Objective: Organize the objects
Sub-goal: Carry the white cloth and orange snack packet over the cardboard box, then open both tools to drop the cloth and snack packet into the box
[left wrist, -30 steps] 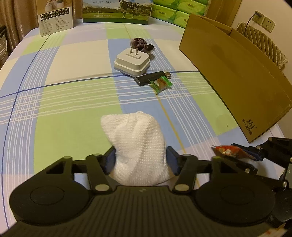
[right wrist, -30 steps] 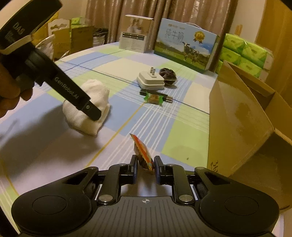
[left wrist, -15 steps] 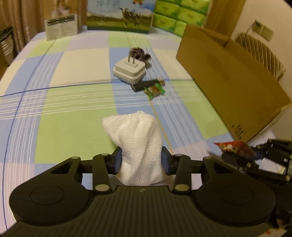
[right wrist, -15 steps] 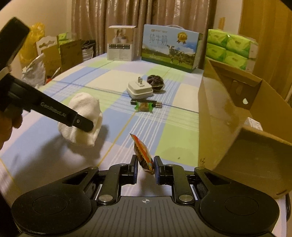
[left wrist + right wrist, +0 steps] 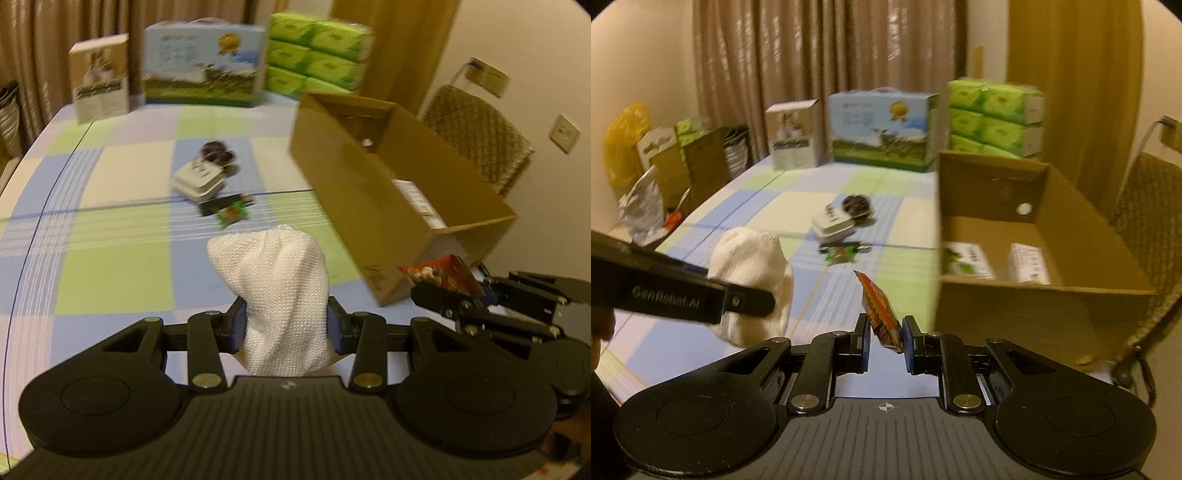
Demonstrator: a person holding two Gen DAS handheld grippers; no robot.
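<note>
The cardboard box stands open at about two o'clock in the right wrist view, on the checked cloth of the desk, with two small packets already lying on its floor. Its near wall is the main hazard: it rises between both loads and the opening, so a low carry could strike the rim, shove the box along the cloth or knock a load loose.

The white knitted cloth is clear of the desk, pinched low down by the left gripper, whose jaws are closed on it. Most of its bulk bulges above them, so I judge it could sag or slide out under a quick swing, and the soft knit gives the jaws little to bite on.

The right gripper has its jaws closed on the lower end of a red snack packet, which stands up toward twelve o'clock. A slick wrapper held by one end may twist or slip.

Both tools sit close together, so they could collide if they make for the box at once.

At eleven o'clock, a white plug adapter, a dark round thing, a black stick and what looks like a green sweet lie undisturbed; blur leaves their details uncertain.
</note>
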